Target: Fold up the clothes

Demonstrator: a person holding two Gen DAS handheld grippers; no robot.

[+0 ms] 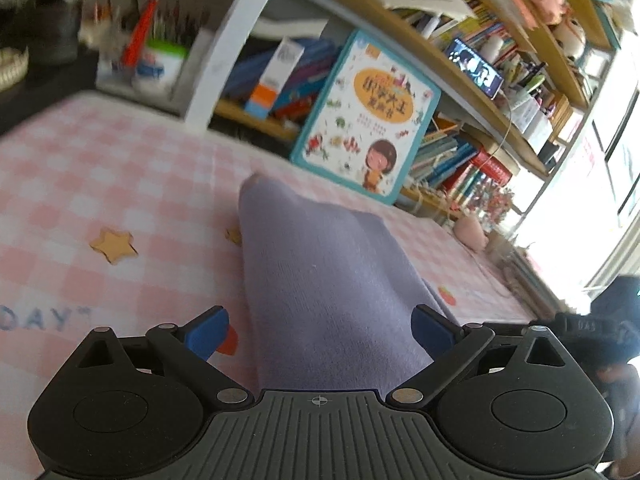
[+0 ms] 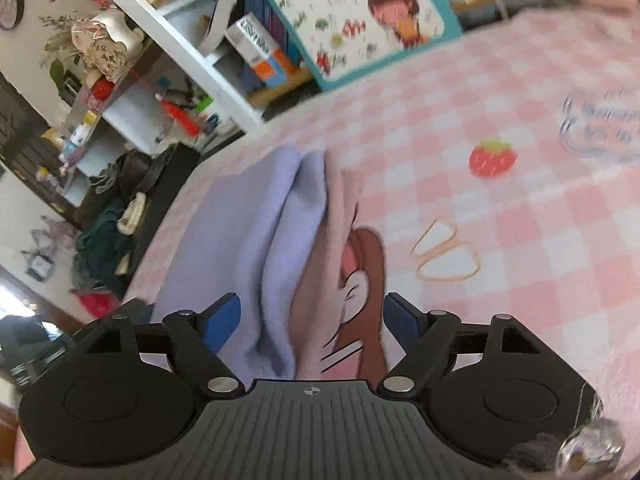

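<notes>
From the left wrist camera I saw the pink-and-white checked cloth (image 1: 120,184) covering the desk, with a printed yellow star (image 1: 113,245) on it at the left. My left gripper (image 1: 320,332) was released, its blue fingers (image 1: 210,332) standing wide apart. The lavender garment (image 1: 320,280) ran up between them as a long, narrowing band, and neither pad pressed on it as far as I could tell. Further right, a large teal-edged picture book (image 1: 366,120) leaned upright against the bookshelf (image 1: 460,92) at the far edge of the desk. A small screen (image 1: 476,66) glowed on a shelf above it. At the far right, a dark shape, partly blurred, sat just beside the gripper body.

From the right wrist camera, a cluttered white shelf unit (image 2: 160,60) stood at the left, beyond the desk edge. My right gripper (image 2: 312,320) was also released, its jaws wide. The garment (image 2: 248,248) lay folded in soft ridges on the cloth (image 2: 520,240), between the blue fingers (image 2: 222,320) and untouched by the pads. Its lavender side lay to the left and a pinkish panel with a cartoon face print (image 2: 360,280) to the right. Right of that, the cloth showed a printed strawberry (image 2: 492,159).
</notes>
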